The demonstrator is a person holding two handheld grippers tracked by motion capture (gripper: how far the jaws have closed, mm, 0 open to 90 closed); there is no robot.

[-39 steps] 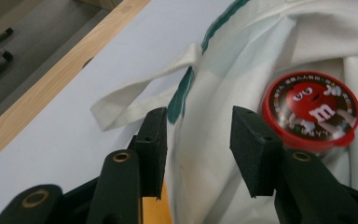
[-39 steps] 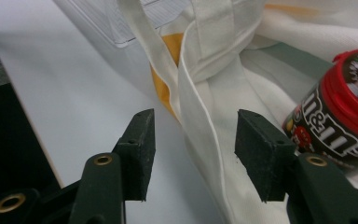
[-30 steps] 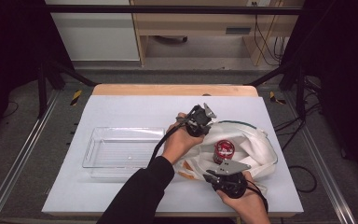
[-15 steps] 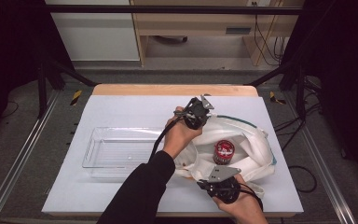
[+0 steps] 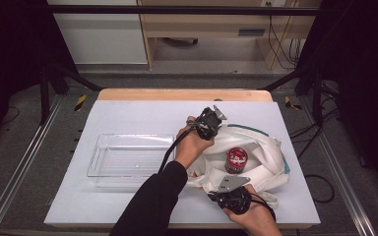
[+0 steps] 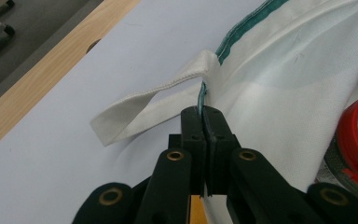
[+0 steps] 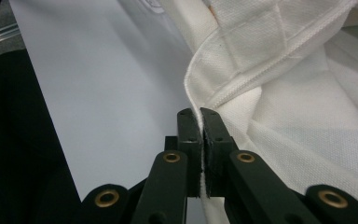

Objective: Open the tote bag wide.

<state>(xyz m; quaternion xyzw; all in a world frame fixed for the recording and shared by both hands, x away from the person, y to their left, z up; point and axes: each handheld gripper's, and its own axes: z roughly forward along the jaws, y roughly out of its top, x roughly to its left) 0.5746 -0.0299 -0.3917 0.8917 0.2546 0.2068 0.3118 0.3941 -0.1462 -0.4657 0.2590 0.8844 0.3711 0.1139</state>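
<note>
high view: soft, floppy white bag [image 5: 263,157] lies on the table's [image 5: 128,118] right side, a can [image 5: 236,160] inside. left gripper [image 6: 204,114] and right gripper [image 7: 199,116] each pinch its rim; the hems give the surest hold.

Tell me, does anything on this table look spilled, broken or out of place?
Nothing looks spilled or broken. The white cloth bag is rumpled, but only because the left gripper and the right gripper are each shut on its rim, holding it open around a red-lidded can. The clear plastic tray sits square beside it.
</note>
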